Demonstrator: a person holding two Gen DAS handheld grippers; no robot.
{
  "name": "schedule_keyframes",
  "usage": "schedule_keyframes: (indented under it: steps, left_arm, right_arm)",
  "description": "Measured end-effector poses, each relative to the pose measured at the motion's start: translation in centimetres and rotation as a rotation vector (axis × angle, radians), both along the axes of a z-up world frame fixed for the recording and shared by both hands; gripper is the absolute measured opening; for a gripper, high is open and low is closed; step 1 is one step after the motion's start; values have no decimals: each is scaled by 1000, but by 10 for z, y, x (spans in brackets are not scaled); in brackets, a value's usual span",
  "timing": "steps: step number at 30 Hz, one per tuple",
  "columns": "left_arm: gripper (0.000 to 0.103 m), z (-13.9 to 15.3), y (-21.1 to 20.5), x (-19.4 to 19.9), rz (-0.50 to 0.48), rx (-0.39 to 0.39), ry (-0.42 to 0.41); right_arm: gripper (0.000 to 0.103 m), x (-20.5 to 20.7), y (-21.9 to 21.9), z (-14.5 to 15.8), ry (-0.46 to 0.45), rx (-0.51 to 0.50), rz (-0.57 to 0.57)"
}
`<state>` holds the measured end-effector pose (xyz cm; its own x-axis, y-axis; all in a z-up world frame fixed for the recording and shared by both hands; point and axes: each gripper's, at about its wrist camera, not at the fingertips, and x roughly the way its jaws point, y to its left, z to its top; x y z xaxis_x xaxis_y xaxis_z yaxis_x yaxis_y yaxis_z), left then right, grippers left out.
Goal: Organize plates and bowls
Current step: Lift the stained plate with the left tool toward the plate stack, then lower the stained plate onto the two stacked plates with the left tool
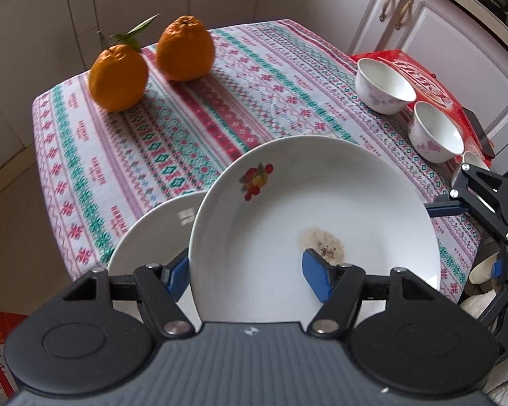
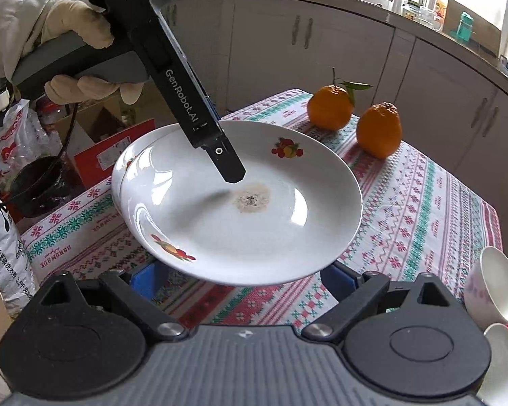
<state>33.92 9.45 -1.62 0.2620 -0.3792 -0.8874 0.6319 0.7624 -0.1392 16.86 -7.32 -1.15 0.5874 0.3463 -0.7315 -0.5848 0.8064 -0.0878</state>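
A white deep plate (image 1: pixel 288 203) with fruit prints and a brown stain (image 2: pixel 252 198) hangs tilted above the patterned tablecloth (image 1: pixel 186 128). My left gripper (image 1: pixel 247 274) is shut on its near rim, one blue pad inside the dish and the other beneath it. In the right wrist view only its upper finger (image 2: pixel 230 169) shows inside the plate (image 2: pixel 288 237). A second white plate (image 1: pixel 149 237) lies under it to the left, its rim (image 2: pixel 118 172) peeking out. My right gripper (image 2: pixel 240 280) stands open below the plate's near edge, also seen at the right as the right gripper (image 1: pixel 464 237).
Two oranges (image 1: pixel 118 76) (image 1: pixel 185 49) sit at the table's far side. Small white floral bowls (image 1: pixel 384 83) (image 1: pixel 435 132) stand by a red box (image 1: pixel 420 67) at the right edge. Cabinets ring the table; bags and boxes (image 2: pixel 3 203) lie on the floor.
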Motion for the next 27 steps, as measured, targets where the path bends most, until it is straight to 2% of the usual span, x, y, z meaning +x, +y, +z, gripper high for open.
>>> schedule_keyframes:
  steps: [27]
  left_arm:
    - [68, -22, 40, 3, 78, -45, 31]
  right_arm:
    - [98, 9, 32, -5, -7, -61, 70]
